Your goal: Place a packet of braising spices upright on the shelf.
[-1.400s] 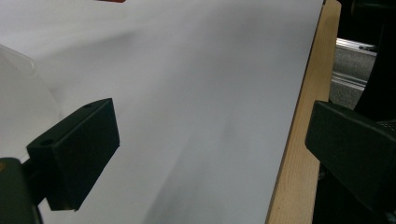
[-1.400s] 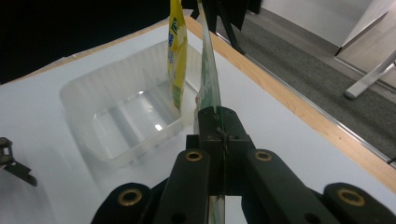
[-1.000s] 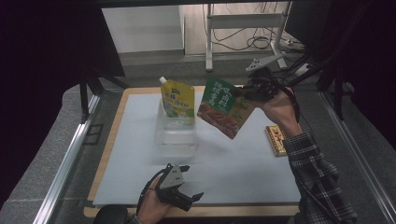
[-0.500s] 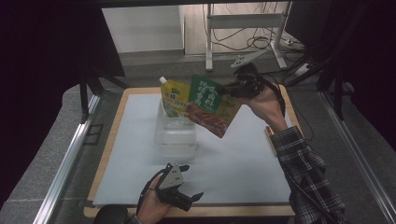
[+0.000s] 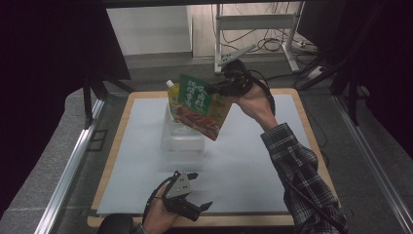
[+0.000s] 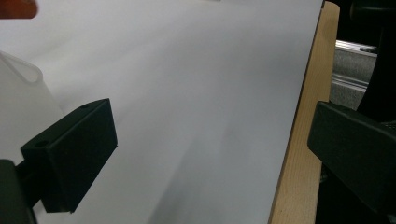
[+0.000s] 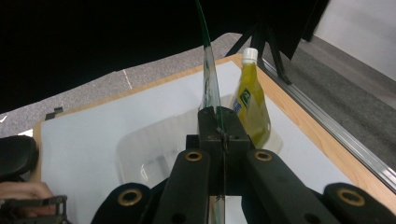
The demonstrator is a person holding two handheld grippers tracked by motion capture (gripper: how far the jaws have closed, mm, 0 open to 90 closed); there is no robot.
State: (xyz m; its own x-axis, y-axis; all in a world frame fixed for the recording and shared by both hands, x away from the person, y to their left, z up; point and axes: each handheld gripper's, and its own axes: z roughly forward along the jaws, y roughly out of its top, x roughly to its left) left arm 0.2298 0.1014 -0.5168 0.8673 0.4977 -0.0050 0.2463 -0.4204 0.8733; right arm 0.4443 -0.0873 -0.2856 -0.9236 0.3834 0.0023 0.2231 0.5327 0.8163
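- High view: the right gripper (image 5: 225, 87) is hanging above the far middle of the white mat (image 5: 253, 161), its fingers pinching the upper right edge of a green packet (image 5: 198, 105) with a red food picture. The packet is tilting, its lower corner pointing down toward the mat, and it is hovering over a clear plastic tub (image 5: 182, 139) that is sitting on the mat left of centre.
- A yellow spouted pouch (image 5: 172, 95) is standing in the far end of the tub, mostly hidden behind the green packet.
- The left gripper (image 5: 192, 192) is resting low at the near edge of the wooden table (image 5: 112, 146), in the person's left hand (image 5: 158, 214), with its fingers spread wide and nothing between them. It is sitting well apart from the tub.
- The person's right sleeve (image 5: 302, 180), in a checked pattern, is reaching in from the lower right.
- Left gripper view: the two black jaws are standing far apart over bare white mat (image 6: 196, 93). A rounded corner of the clear tub (image 6: 21, 79) is showing at the left, and the wooden table edge (image 6: 303, 140) is running along the right.
- Right gripper view: the jaws are pressing together on the thin edge of the green packet (image 7: 210, 84), which is rising straight up from them. Below and beyond, the clear tub (image 7: 149, 149) is lying on the mat (image 7: 79, 140), with the yellow pouch (image 7: 250, 105) standing upright inside its right end, white cap on top.
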